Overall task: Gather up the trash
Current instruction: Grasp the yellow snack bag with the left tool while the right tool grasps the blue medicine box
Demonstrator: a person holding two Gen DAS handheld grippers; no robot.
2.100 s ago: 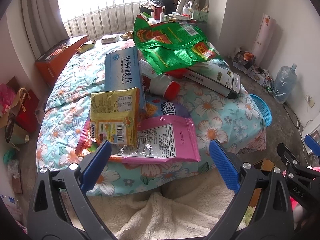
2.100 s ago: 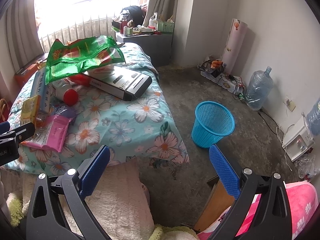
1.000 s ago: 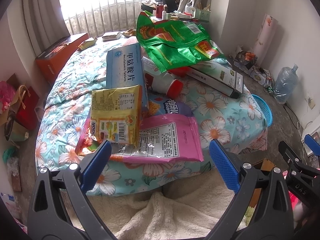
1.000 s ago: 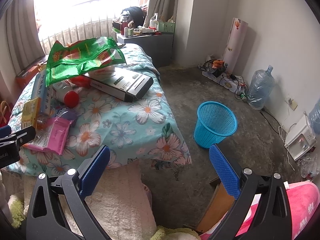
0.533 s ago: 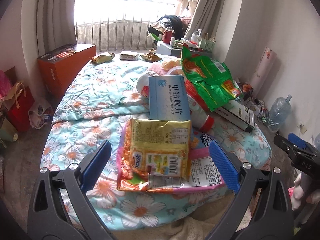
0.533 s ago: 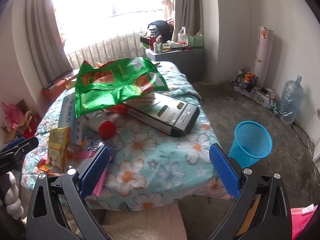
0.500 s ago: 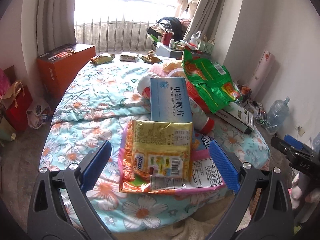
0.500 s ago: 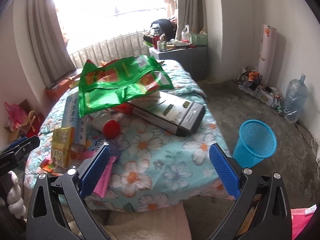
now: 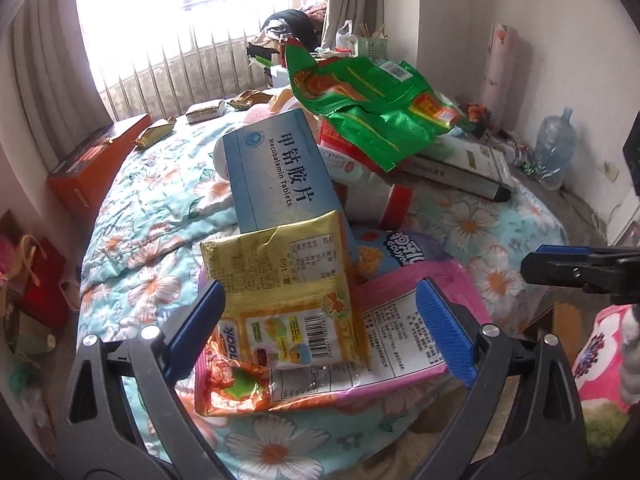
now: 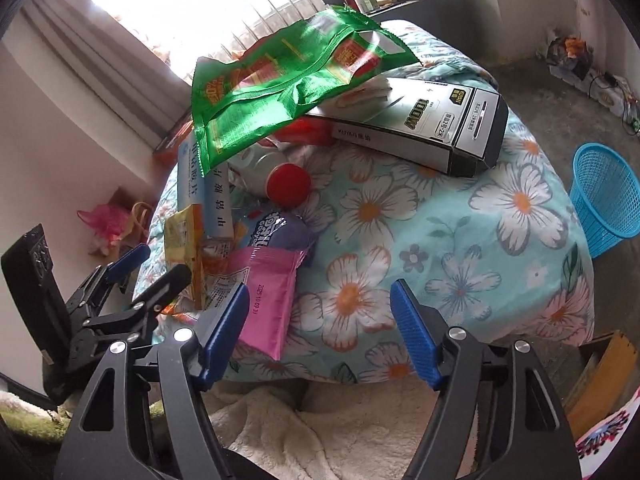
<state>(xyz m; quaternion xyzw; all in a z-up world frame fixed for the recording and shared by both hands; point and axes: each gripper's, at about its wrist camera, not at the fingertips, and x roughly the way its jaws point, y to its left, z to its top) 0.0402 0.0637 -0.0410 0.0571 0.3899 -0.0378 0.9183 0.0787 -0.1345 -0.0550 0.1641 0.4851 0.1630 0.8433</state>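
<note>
Pink wrapper [image 10: 269, 304] overhanging quilt edge [image 10: 460, 360], blue bin [image 10: 604, 196] apart

A lived-in bedroom in a home. A bed under a pale blue quilt printed with white and orange flowers [image 10: 460, 248] fills the middle, with grey curtains [image 9: 44, 60] framing a bright, railed window [image 9: 180, 20] behind it. A cluttered dark dresser [image 10: 420, 6] stands by the wall, and a blue plastic mesh wastebasket [image 10: 606, 200] sits on the bare concrete floor [image 10: 560, 92].

Daylight floods in from the far window [image 9: 180, 20], which is blown out white. Near things stay sharp. Fisheye bending darkens the corners.
</note>
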